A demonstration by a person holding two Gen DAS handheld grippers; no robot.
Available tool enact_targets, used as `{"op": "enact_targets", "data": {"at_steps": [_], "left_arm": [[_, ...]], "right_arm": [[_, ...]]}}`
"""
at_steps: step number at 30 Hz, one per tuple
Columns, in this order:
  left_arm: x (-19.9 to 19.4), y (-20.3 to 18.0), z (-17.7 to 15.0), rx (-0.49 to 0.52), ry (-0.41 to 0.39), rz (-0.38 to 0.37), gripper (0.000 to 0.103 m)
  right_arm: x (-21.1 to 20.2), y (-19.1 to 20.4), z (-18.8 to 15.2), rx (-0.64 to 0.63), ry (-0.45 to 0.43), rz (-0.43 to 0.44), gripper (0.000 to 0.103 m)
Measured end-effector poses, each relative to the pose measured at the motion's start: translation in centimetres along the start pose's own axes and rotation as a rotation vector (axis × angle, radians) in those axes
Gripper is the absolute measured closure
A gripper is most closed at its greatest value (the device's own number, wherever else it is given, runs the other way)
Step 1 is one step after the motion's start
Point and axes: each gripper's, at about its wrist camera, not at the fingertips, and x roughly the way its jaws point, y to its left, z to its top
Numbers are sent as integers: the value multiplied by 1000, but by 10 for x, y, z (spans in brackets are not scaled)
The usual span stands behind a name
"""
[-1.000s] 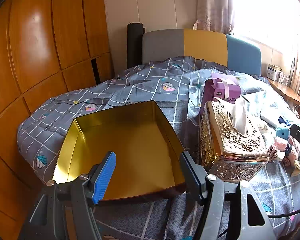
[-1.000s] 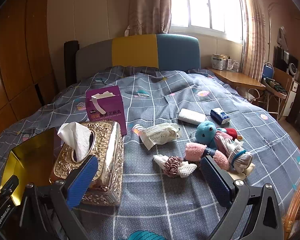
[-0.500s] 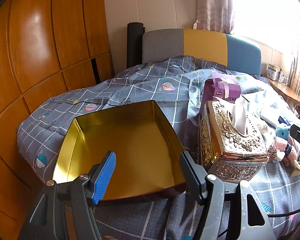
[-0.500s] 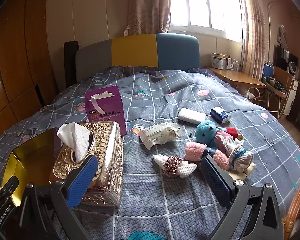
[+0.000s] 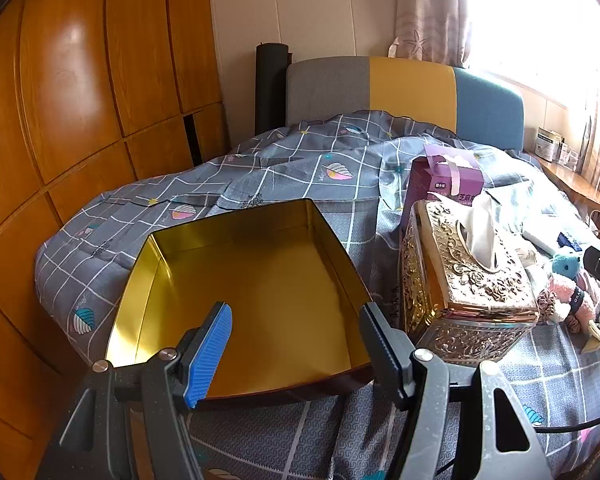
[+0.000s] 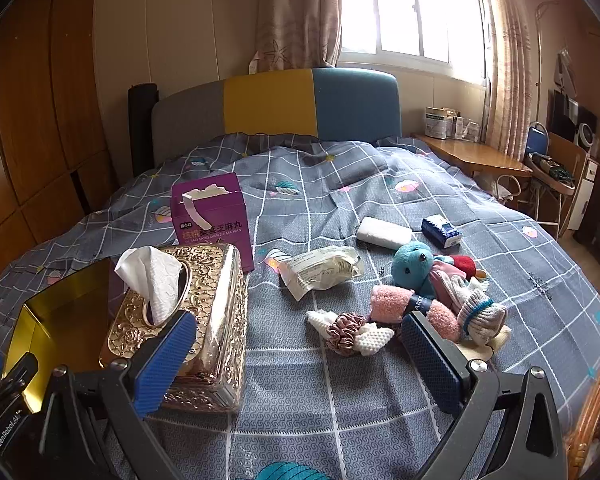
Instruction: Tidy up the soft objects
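Note:
A pile of soft things lies on the bed: a blue plush toy (image 6: 414,264), a pink fuzzy sock (image 6: 396,304), a striped knit sock (image 6: 480,316), a pink scrunchie (image 6: 344,330) and white knit pieces (image 6: 374,338). An open gold tin (image 5: 240,280) sits at the bed's left; it also shows in the right wrist view (image 6: 56,312). My left gripper (image 5: 296,340) is open and empty over the tin's near edge. My right gripper (image 6: 300,348) is open and empty, just short of the scrunchie.
An ornate gold tissue box (image 6: 188,312) stands between tin and pile, a purple carton (image 6: 212,216) behind it. A plastic packet (image 6: 320,270), a white bar (image 6: 384,232) and a blue tissue pack (image 6: 440,232) lie further back. Wooden wardrobe (image 5: 60,120) on the left, desk (image 6: 472,154) on the right.

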Motion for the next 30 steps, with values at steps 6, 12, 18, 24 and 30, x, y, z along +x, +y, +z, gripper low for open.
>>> {"op": "enact_targets", "data": {"at_steps": [6, 12, 18, 24, 30], "left_arm": [[-1, 0, 0, 0, 1, -2, 36], [-1, 0, 0, 2, 2, -3, 36], [-2, -1, 1, 6, 2, -3, 36], [-5, -4, 1, 19, -14, -2, 36], [-7, -6, 2, 27, -17, -10, 36]], "right_arm": [[-1, 0, 0, 3, -4, 2, 0], [-2, -4, 0, 7, -5, 4, 0], [-1, -6, 0, 10, -3, 4, 0], [-1, -7, 0, 12, -9, 6, 0], [-2, -10, 1, 17, -13, 5, 0]]}}
